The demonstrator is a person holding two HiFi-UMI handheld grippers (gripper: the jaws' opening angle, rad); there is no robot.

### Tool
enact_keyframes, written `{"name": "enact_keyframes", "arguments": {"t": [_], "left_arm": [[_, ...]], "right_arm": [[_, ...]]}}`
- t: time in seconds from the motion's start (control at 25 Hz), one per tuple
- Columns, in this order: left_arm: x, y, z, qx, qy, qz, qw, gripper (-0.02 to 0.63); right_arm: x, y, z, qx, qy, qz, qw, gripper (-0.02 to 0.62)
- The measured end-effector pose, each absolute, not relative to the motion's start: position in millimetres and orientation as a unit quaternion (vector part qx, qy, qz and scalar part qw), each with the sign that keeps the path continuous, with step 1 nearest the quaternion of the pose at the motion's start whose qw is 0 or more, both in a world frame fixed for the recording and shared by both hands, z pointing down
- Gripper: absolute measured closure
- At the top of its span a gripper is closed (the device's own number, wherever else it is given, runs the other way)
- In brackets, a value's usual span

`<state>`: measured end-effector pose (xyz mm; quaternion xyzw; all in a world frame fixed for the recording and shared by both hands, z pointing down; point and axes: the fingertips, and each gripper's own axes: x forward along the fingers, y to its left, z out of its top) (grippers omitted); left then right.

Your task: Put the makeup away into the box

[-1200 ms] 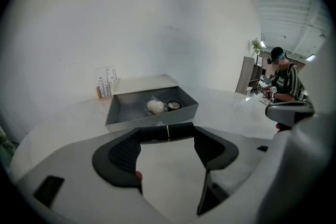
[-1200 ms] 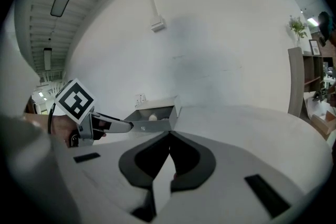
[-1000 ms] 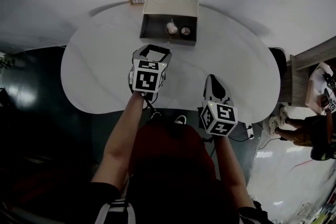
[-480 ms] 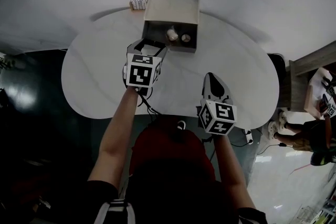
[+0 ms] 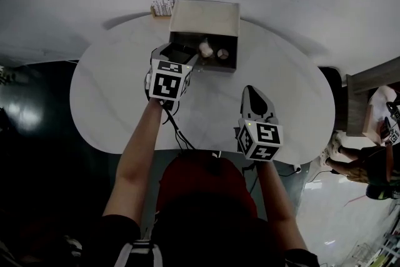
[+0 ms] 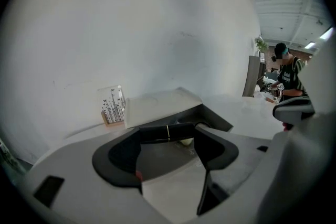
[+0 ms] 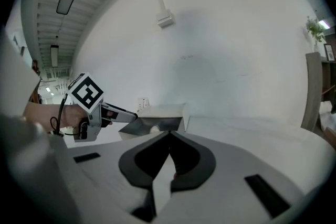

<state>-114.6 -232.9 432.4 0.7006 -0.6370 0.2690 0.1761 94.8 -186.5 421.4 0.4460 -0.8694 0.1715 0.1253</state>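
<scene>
My right tool [image 7: 169, 136] is nearest, over the front part of the table [image 5: 112, 90], its jaws pressed together on nothing. Further out, my left tool [image 5: 178, 52] pinches a dark tube [image 6: 157, 132] with a thin gold band, crosswise between its tips, at the near left edge of the open box [image 5: 206, 9]. Inside the box lie a pale bottle [image 5: 204, 47] and a small round item [image 5: 222, 54]. A card stand [image 5: 162, 2] stands just behind the box's left corner.
</scene>
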Motion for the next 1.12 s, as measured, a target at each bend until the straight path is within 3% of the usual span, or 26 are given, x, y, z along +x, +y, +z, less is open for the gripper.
{"name": "enact_keyframes", "arguments": {"t": [1.12], "left_arm": [[-111, -281, 490, 0.757, -0.488, 0.411, 0.143, 0.265]], "right_arm": [[51, -232, 470, 0.430, -0.860, 0.211, 0.177, 0.581]]}}
